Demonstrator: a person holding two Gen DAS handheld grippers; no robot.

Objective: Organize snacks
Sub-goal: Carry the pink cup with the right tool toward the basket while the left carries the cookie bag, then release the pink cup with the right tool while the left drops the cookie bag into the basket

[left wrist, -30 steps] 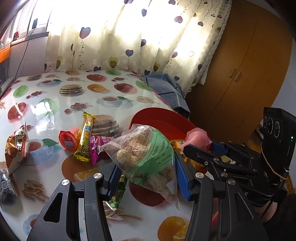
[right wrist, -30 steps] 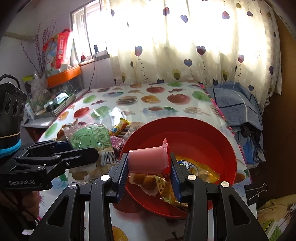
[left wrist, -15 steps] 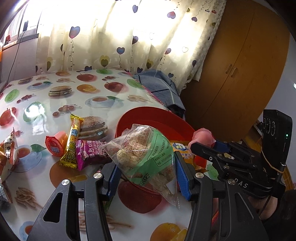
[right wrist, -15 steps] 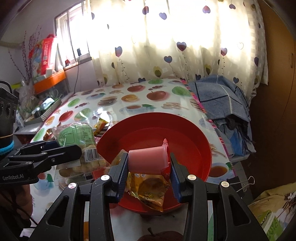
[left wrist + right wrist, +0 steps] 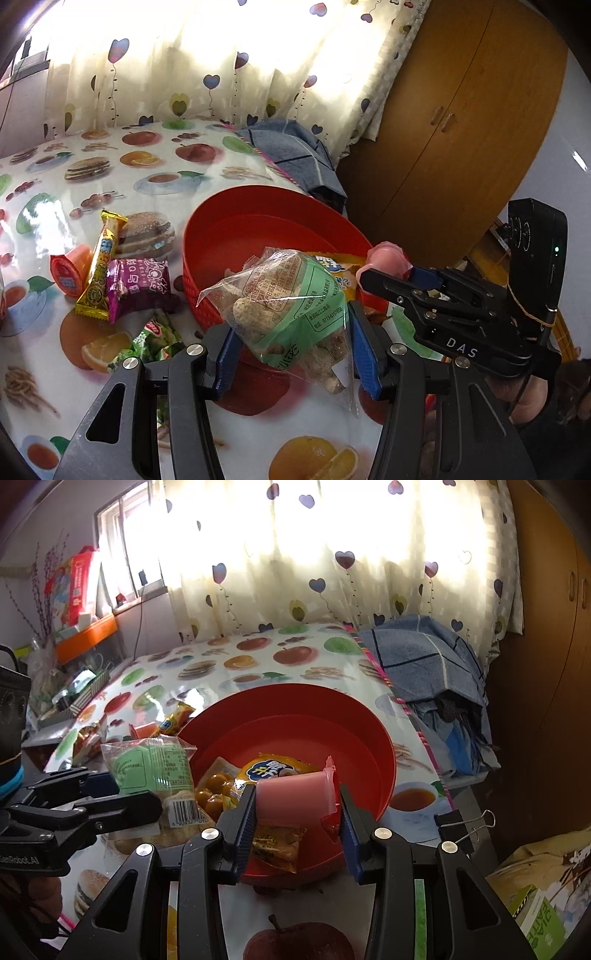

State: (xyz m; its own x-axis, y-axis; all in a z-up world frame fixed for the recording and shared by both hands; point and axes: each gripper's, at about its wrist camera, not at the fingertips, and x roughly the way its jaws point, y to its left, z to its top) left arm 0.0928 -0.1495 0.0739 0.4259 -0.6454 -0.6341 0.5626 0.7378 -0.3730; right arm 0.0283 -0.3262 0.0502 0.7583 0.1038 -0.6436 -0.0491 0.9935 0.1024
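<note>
The left gripper [image 5: 291, 354] has its blue fingers [image 5: 364, 354] pressed against both sides of a clear bag of peanuts [image 5: 284, 310] (green label facing up), holding it over the near rim of the red bowl [image 5: 258, 236]. The right gripper [image 5: 297, 827] is closed partway on a pink jelly cup [image 5: 295, 790] lying on its side between the pads, above the near part of the same bowl. Inside the bowl lie a yellow snack packet [image 5: 275, 770] and a bag of round golden sweets [image 5: 214, 786]. On the fruit-printed tablecloth [image 5: 110, 162] left of the bowl rest a purple packet [image 5: 138, 286], a yellow bar [image 5: 99, 271], an orange jelly cup [image 5: 68, 273] and a green packet [image 5: 151, 338]. A blue cloth [image 5: 417, 661] lies at the table's far edge, below the heart-patterned curtain [image 5: 332, 554].
</note>
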